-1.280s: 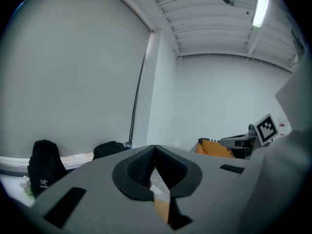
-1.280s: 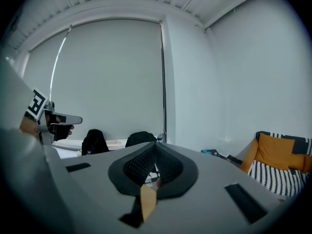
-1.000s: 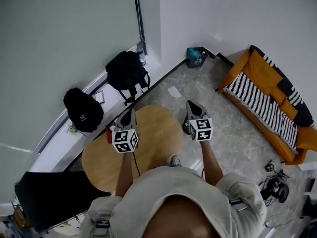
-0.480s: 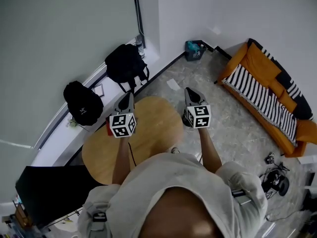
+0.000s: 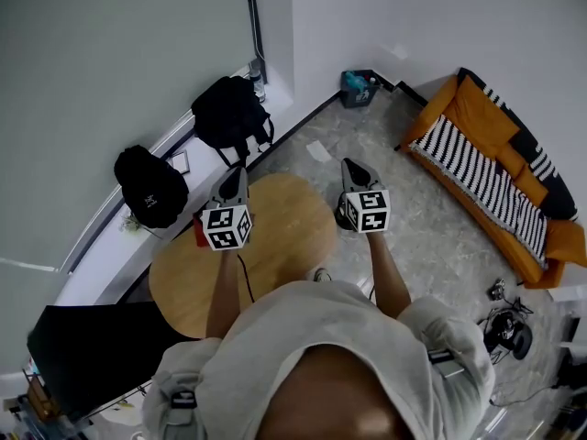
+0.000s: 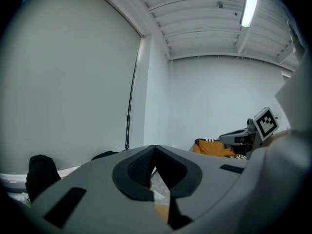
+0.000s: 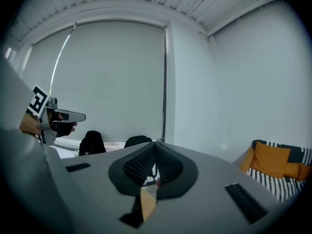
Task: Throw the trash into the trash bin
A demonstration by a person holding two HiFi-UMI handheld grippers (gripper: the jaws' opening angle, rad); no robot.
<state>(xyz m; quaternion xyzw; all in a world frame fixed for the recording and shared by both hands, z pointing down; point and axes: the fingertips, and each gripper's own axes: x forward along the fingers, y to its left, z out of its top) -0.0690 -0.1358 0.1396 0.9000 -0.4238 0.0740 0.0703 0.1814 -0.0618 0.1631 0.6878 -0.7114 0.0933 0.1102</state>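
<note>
The trash bin, a dark tub with teal things inside, stands on the floor in the far corner by the wall. A white scrap of paper lies on the floor between it and the round wooden table. My left gripper hovers over the table's far left edge, and in the left gripper view its pads meet with nothing between them. My right gripper hangs past the table's right edge over the floor, its jaws shut and empty. A small red thing shows beside the left gripper's cube.
Two black backpacks sit on the ledge along the window wall. An orange sofa with a striped cover stands at the right. A black case lies at lower left, and cables and headphones lie on the floor at lower right.
The left gripper has edged slightly forward over the table. The right gripper has held still. Both stay shut.
</note>
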